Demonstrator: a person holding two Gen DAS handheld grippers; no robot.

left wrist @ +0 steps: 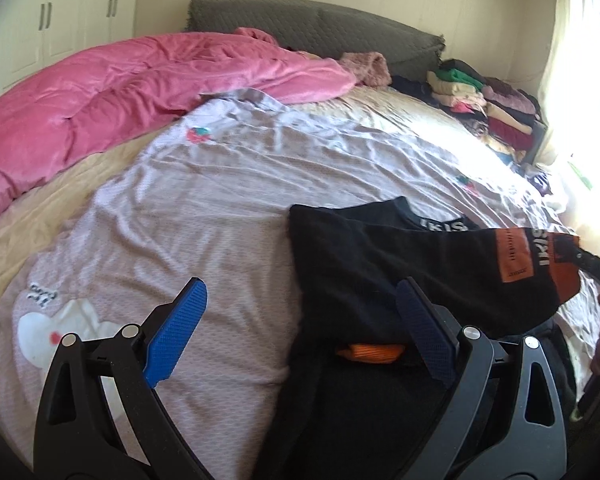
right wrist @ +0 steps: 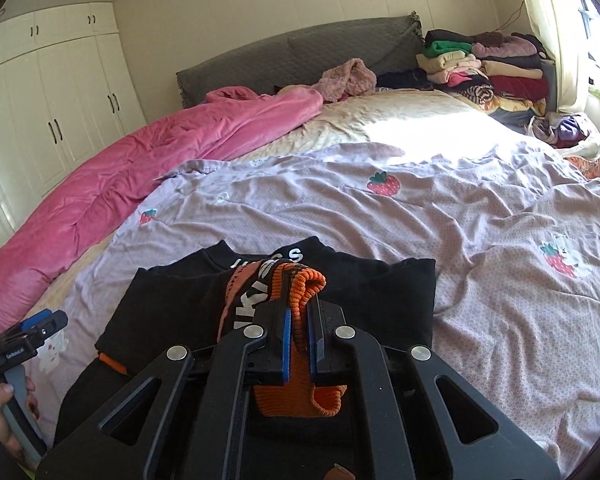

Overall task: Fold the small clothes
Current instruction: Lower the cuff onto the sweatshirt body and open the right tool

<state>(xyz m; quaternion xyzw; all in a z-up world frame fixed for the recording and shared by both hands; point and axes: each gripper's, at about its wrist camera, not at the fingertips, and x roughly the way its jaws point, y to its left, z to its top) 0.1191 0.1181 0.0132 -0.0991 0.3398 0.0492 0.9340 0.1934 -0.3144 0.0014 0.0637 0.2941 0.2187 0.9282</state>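
1. The right claw [right wrist: 299,316] is clamped tight on the orange ribbed cuff [right wrist: 306,284] of a black sweatshirt [right wrist: 172,300], and the sleeve is drawn across the garment's body.
2. The black sweatshirt lies on the lilac strawberry-print sheet [right wrist: 460,220] at the near part of the bed, its collar with white lettering pointing toward the headboard [right wrist: 300,52].
3. The left claw [left wrist: 300,320] stands wide, gripping nothing; its right blue pad [left wrist: 424,332] hovers over the sweatshirt's dark cloth, and its left one is over the sheet.
4. A pink quilt [left wrist: 100,92] is heaped along the bed's left side.
5. Folded clothes [right wrist: 480,68] are stacked at the far right corner by the window.
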